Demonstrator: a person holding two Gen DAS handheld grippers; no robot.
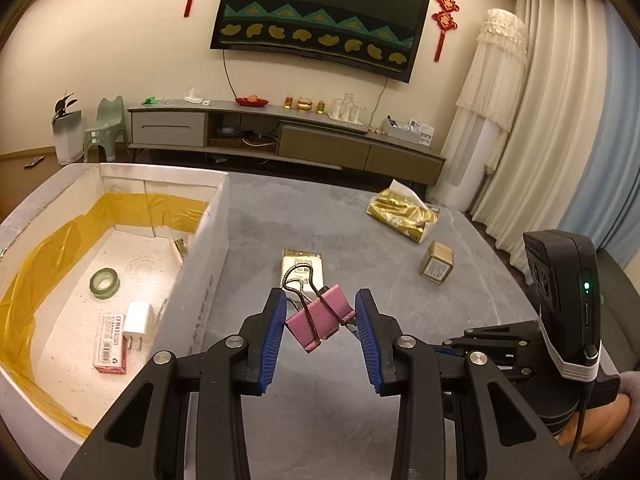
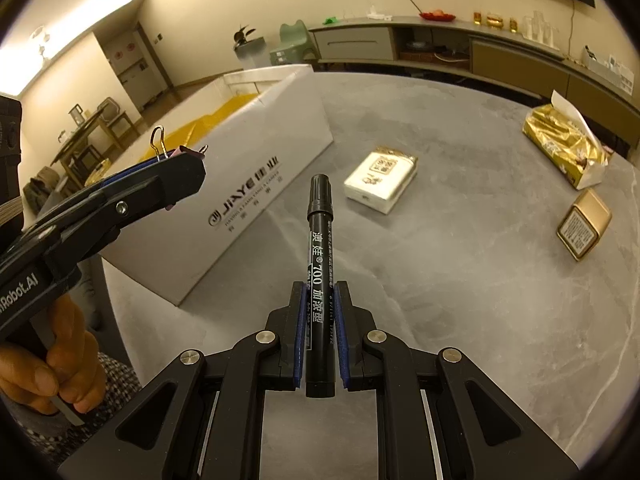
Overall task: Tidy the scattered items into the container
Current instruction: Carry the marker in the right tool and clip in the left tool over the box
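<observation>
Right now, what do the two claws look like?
Both claws are black plastic with ribbed blue pads and round silver screws at the joints: the left claw and the right claw. The left one has white lettering on its side, and the right one carries a black camera box with a green light, a white band and a black cable.

A home living room: wall-mounted television (image 1: 320,20) under a patterned dust cover at upper centre, red knot ornaments (image 1: 447,4) beside it, long media console (image 1: 280,136) below, pleated curtains (image 1: 560,112) at right.

Black grippers, blue ribbed fingers (image 1: 272,332), silver screws.
</observation>
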